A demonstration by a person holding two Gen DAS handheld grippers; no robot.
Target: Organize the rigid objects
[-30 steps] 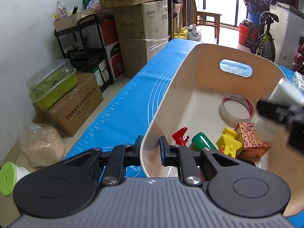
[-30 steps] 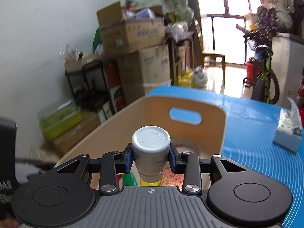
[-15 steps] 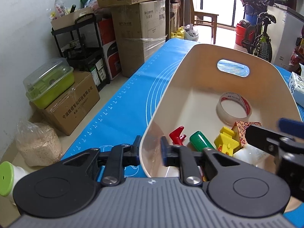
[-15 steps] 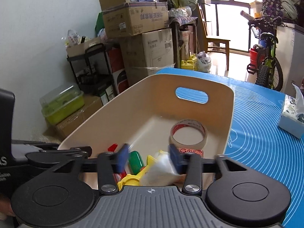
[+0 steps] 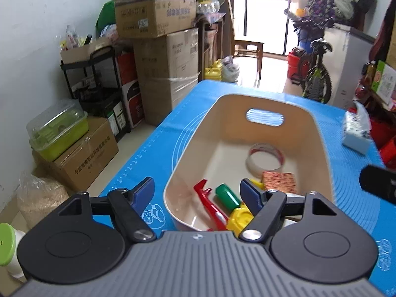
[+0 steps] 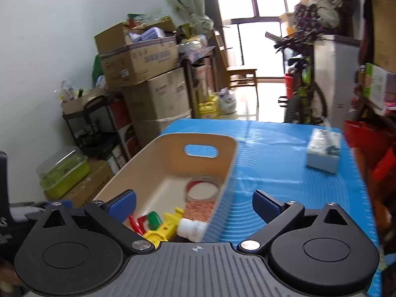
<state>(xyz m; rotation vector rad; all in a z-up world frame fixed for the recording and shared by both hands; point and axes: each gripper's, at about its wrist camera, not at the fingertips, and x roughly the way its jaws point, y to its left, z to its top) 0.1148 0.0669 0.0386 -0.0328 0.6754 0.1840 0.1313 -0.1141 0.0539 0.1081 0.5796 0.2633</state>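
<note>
— Beige plastic, that was the bin (image 5: 319, 133), standing on the blue mat (image 5: 153, 148) that covered the tabletop. What lay inside it?

— At the far end a roll of tape (image 5: 265, 157) lay flat. Nearer were a red patterned box (image 5: 278, 182), a green cylinder (image 5: 226, 196), a red plastic tool (image 5: 210, 205) and a yellow block (image 5: 238, 219), all crowded together. From the right wrist view a white bottle (image 6: 191, 227) lay on its side in the near corner, touching the yellow block.

— And the two grippers?

— The left hand-held gripper (image 5: 198, 193) was spreading its jaws, which straddled the bin's near left wall without pressing on it. The right hand-held gripper (image 6: 194, 203) was also widening, its jaws apart over the bin's right wall, nothing pinched between them.

— Anything else on the mat?

— A tissue pack (image 6: 323, 149) sat well apart from the bin, to its right.
</note>
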